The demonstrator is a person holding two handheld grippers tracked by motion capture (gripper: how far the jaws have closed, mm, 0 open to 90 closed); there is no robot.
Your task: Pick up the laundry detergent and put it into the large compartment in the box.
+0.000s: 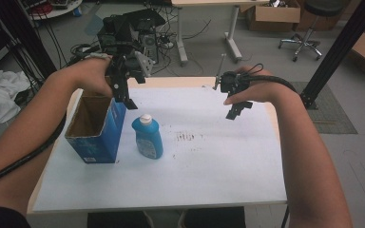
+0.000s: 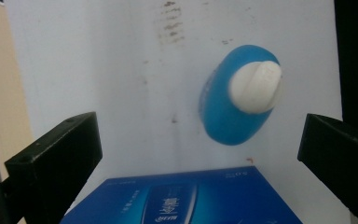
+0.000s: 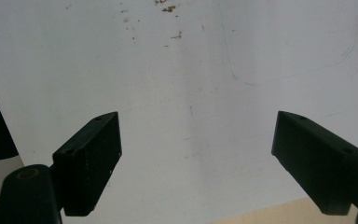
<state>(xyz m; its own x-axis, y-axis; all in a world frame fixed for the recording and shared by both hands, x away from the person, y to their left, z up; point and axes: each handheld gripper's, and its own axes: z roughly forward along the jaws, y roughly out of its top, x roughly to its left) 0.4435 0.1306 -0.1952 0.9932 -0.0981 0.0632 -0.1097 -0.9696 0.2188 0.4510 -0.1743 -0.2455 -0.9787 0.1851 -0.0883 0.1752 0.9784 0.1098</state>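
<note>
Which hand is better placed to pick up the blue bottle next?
Left, probably. The left tool hangs open beside the box, with the blue bottle close below between its jaws. The right tool is open over bare table, farther off.

Box [image 2: 182, 198] running off the bottom edge in left gripper view; label print blurring, unreadable. Left hand [image 1: 92, 76] hiding the box's [image 1: 95, 128] far rim.
</note>
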